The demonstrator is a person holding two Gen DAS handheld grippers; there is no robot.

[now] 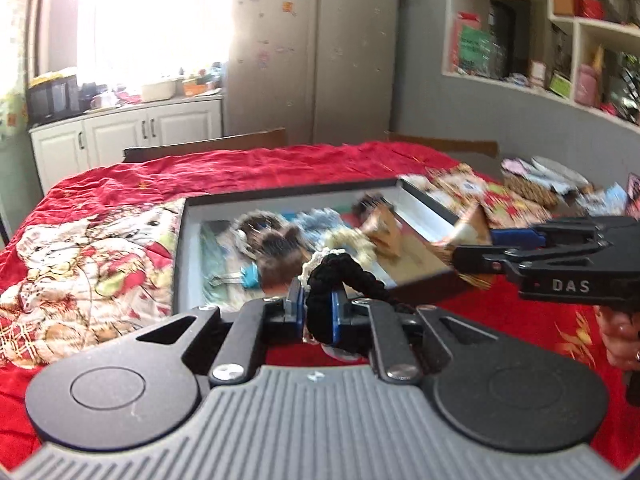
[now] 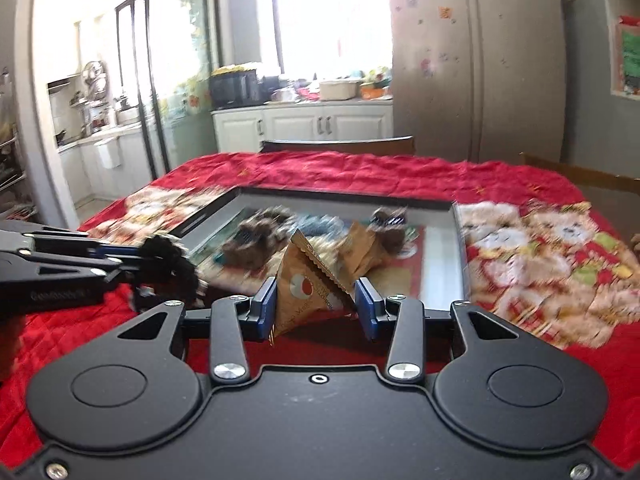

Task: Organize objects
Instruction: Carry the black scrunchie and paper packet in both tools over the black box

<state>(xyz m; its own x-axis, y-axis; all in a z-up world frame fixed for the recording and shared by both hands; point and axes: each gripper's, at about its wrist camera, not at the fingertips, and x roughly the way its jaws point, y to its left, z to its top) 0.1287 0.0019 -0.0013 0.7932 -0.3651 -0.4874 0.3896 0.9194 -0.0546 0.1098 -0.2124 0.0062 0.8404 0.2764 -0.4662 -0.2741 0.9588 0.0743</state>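
Shallow dark-rimmed tray [image 1: 188,240] [image 2: 460,248] lying flat on the red patterned cloth [image 1: 100,264] [image 2: 540,264] that covers the counter, roughly mid-counter and nearer the front edge. Its white inner walls enclose a loose jumble, motion-blurred in both views: brown fuzzy hair ties [image 1: 276,248] [image 2: 256,240], a blue binder clip [image 1: 248,276] near the tray's front-left corner, a pale cream scrunchie [image 1: 352,244], a bluish item behind them, and a tan pyramid sachet [image 1: 380,224] [image 2: 364,252] toward the far right of the tray. Finer identification of the contents is not possible.

Left gripper [image 1: 314,312] [image 2: 136,256] — blue pads clamped on a black braided hair tie [image 1: 344,280] [image 2: 172,260], which loops up and out to the right, held above the tray's front edge.

Right gripper [image 2: 316,308] [image 1: 476,248] — pads pressed against the two sides of a second tan pyramid sachet [image 2: 308,288] printed with a red-and-white roundel, held above the tray's front edge; in the left wrist view it reaches in over the tray's right rim.

Further small items [image 1: 560,184] lie on the cloth beyond the tray toward the counter's far right corner — too blurred to name.
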